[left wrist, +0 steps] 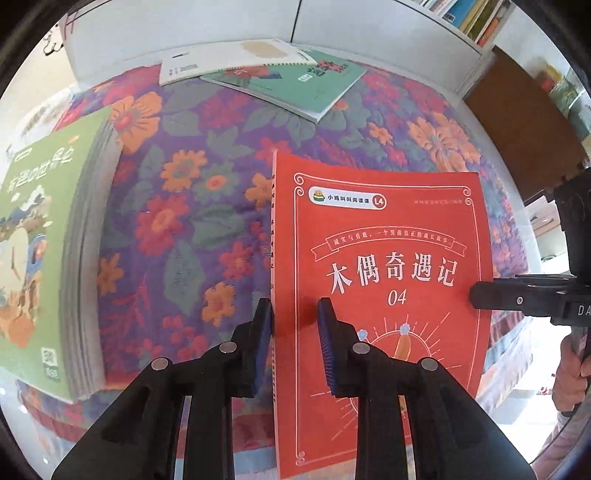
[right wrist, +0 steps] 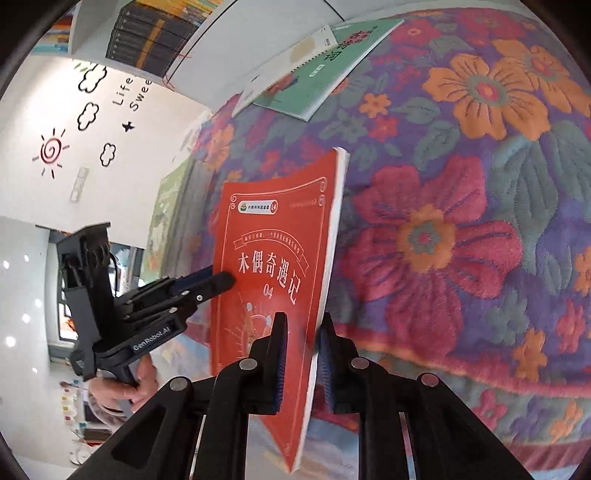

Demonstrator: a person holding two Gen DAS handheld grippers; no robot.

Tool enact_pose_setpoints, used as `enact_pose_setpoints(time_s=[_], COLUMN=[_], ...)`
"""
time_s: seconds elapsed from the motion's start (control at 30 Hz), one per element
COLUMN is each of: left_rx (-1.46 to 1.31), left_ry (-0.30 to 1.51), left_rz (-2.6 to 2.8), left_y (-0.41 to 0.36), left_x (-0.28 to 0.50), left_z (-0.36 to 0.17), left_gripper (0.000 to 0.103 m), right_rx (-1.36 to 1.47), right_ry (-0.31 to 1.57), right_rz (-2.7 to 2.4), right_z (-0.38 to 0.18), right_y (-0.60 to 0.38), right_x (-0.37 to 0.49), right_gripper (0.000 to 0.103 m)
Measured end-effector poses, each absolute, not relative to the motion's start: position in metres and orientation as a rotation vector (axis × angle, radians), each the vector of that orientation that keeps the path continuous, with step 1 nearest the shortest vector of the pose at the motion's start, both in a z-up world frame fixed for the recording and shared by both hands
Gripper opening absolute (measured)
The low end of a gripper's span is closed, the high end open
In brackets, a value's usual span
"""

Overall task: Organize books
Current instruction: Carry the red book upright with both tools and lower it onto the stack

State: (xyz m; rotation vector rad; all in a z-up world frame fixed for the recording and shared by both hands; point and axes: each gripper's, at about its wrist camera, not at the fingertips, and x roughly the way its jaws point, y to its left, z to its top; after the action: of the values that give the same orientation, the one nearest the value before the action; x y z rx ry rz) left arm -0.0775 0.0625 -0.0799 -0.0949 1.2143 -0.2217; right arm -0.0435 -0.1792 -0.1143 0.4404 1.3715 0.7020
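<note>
A red book [left wrist: 388, 266] with white Chinese title and "04" hangs lifted above the floral cloth [left wrist: 184, 221]. My left gripper [left wrist: 295, 325] is shut on its spine edge, one pad on the cover and one behind. My right gripper [right wrist: 303, 347] is shut on the opposite page edge of the red book [right wrist: 266, 251]. In the left wrist view the right gripper [left wrist: 474, 295] reaches in from the right. In the right wrist view the left gripper [right wrist: 225, 277] comes in from the left. A thick green book [left wrist: 37, 229] lies at the left.
A white spiral notebook [left wrist: 221, 59] and a teal-green book [left wrist: 295, 81] lie overlapping at the far side of the cloth. A white shelf with books [right wrist: 147, 33] stands behind. A person's hand [right wrist: 122, 387] holds the left gripper's handle. A wall with decals [right wrist: 92, 110] is at the left.
</note>
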Motion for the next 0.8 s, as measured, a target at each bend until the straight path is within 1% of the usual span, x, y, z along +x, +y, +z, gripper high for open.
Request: enact_pose_setpoints(time_s=[0.17, 0.4, 0.8], left_rx=[-0.089, -0.104, -0.129], left_ry=[1.182, 1.14, 0.984], left_rz=[-0.212, -0.192, -0.138], left_y=[0.069, 0.088, 0.149], left_x=[-0.081, -0.075, -0.08], left_z=[-0.06, -0.03, 0.064], left_gripper=[0.022, 0.022, 0.023], right_rx=[0.5, 0.504, 0.5], right_ry=[1.407, 1.394, 1.355], right_rz=[0.673, 0.671, 0.745], right_z=[-0.107, -0.076, -0.025], right_y=[-0.171, -0.137, -0.082], right_x=[-0.041, -0.033, -0.025], right_gripper=[0.017, 0.017, 0.017])
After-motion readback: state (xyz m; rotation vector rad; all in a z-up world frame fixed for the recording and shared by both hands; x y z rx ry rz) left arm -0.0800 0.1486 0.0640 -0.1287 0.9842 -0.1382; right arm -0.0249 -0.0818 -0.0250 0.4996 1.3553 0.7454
